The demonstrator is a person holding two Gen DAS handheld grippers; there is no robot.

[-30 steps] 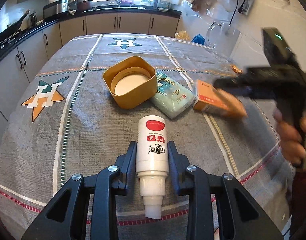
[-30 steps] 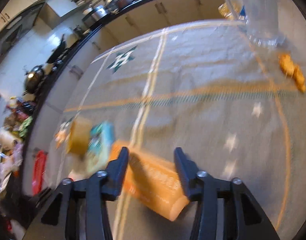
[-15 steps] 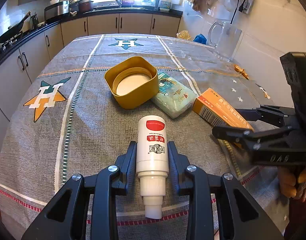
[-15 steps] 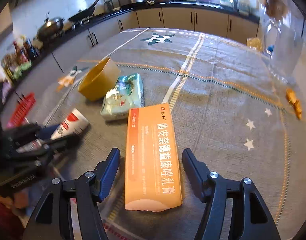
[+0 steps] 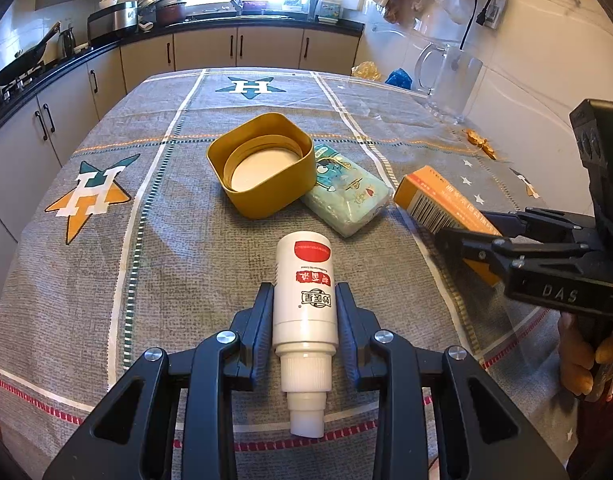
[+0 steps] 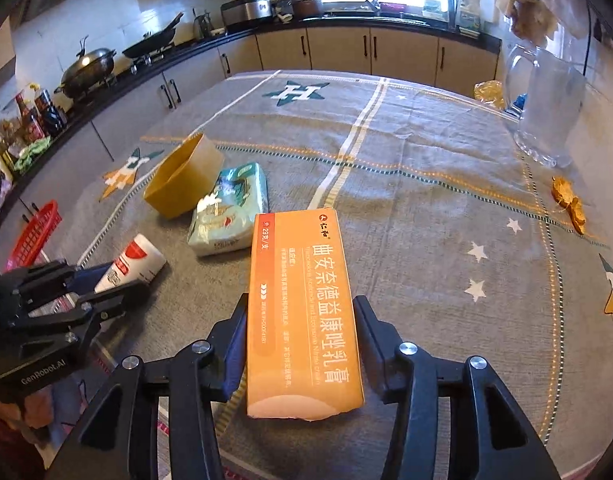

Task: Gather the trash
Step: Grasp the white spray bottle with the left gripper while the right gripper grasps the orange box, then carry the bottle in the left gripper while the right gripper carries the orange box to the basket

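I'm at the pick-up step w/ both hands loaded: left gripper is closed on the white bottle, cap end pointing back at me, and right gripper is clamped on the orange box, pads against both long sides. Both items sit low over the tablecloth near the front edge; can't tell if they're lifted clear or resting on it. Tissue pack leans against the yellow container mid-table, untouched.

Next, I reckon, I need to carry both to a bin, prob the red basket, w/o loosening either grip, then come back for the tissue pack.

Right wrist view shows that basket off the table's left edge, plus the box's printed face; left view gives only a red sliver at frame edge. Left view shows the container's open top, hidden from the right
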